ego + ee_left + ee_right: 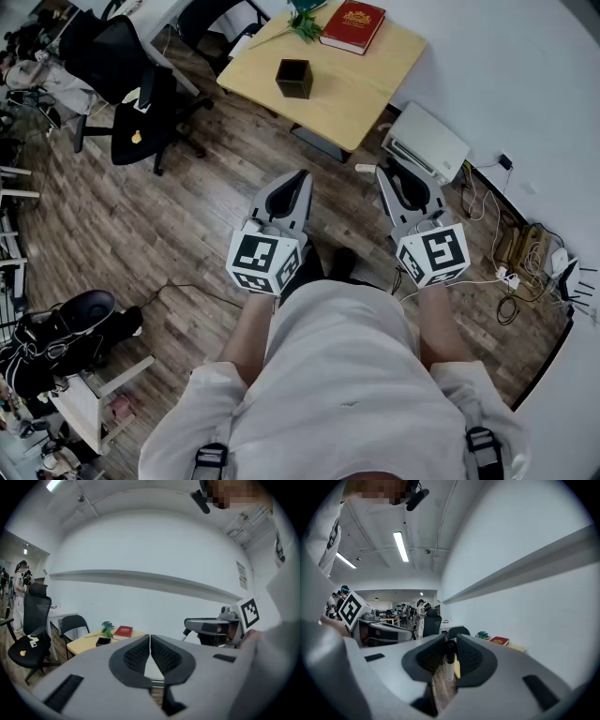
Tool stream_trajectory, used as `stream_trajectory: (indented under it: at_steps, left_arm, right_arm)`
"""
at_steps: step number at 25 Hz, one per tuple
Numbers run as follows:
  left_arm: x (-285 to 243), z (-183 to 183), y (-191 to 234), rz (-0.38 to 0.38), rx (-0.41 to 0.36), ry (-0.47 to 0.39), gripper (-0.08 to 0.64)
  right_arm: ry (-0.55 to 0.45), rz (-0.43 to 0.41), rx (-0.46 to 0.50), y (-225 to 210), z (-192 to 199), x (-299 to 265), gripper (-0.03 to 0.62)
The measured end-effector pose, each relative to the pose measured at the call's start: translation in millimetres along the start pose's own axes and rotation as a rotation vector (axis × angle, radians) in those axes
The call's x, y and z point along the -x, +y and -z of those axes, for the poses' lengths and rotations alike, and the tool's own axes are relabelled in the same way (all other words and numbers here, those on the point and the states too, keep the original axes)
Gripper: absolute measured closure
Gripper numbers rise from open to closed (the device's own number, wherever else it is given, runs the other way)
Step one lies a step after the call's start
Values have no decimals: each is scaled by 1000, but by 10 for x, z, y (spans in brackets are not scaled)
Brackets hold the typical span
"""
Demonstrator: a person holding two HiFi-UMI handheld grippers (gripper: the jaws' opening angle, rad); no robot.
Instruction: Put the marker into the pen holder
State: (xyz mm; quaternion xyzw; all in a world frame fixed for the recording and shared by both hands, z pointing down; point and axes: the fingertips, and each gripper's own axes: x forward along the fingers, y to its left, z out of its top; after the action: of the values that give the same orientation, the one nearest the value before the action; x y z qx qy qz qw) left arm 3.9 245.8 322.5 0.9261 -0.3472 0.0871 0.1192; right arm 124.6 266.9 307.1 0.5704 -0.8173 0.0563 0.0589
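The black square pen holder (293, 78) stands on a light wooden table (375, 84) ahead of me, also small in the left gripper view (103, 641). My right gripper (449, 641) is shut on a marker (449, 663) with a black cap and white body, held upright between the pads. In the head view this gripper (386, 174) hovers over the floor, short of the table's near corner. My left gripper (150, 637) is shut with nothing between its jaws, and sits beside the right one (300, 176).
A red book (352, 25) and a green object (305, 23) lie on the table's far side. A white appliance (427, 141) sits by the wall on the right, with cables (511, 272) behind it. Black office chairs (141, 103) stand to the left.
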Motion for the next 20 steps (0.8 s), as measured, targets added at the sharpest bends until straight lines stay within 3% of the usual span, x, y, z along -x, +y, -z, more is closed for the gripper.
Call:
stream_trajectory:
  at_steps: [10,20]
  left_arm:
    - [126,52,-102,-15,13,-1,548]
    - [170,57,233,-36,33,1,548]
  right_arm:
    - [-3,-12,-15,66,-9,155,520]
    - [19,-41,-44,155,3,-143,520]
